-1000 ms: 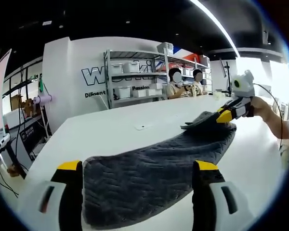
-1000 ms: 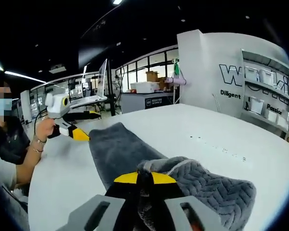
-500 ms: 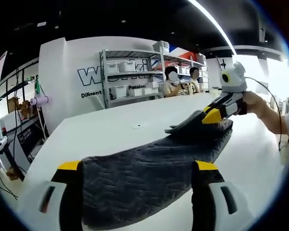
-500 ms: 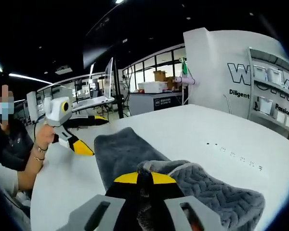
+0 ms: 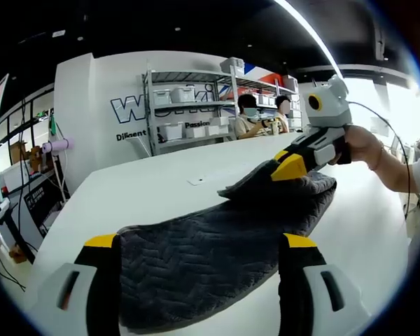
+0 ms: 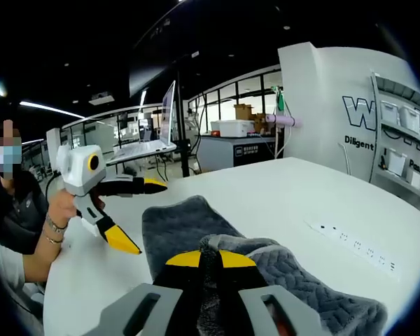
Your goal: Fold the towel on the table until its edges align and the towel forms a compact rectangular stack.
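Right tool point(image 6: 210, 260) clamped on towel point(image 6: 178, 227)

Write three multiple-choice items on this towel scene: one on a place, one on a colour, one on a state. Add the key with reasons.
1. Where does the towel lie?
A. On a shelf
B. On the white table
C. On the floor

2. What colour is the towel?
A. Dark grey
B. Red
C. White

3. What is the right gripper doing?
A. Hanging open above the table
B. Resting on a laptop
C. Clamping a raised end of the towel

Key:
1 B: in the left gripper view the towel is spread along the tabletop.
2 A: both views show dark grey fabric with a zigzag weave.
3 C: in the right gripper view its yellow-tipped jaws are shut with cloth between them, and the left gripper view shows that end lifted over the rest.
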Motion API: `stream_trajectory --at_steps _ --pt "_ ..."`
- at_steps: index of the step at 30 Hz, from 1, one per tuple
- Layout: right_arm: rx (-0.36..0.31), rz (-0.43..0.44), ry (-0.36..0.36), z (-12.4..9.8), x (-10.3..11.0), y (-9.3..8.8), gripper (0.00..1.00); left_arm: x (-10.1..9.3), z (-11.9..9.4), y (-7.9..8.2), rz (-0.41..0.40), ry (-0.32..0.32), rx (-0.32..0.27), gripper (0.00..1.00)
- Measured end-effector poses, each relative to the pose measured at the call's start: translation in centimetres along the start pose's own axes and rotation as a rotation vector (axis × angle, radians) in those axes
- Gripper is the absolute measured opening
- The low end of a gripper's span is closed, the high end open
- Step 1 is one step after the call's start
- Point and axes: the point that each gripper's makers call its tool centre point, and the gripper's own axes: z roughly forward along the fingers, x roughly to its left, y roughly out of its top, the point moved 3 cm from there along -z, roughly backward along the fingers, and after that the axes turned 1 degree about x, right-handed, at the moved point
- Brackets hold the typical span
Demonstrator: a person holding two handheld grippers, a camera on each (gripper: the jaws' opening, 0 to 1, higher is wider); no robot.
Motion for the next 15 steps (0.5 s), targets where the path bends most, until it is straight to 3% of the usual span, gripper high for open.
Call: stream_trajectory --at_steps 15 --pt "-0.014 0.006 0.074 3.4 2.2 2.3 0.07 0.6 -0.6 0.5 -0.02 0.01 -0.027 0.99"
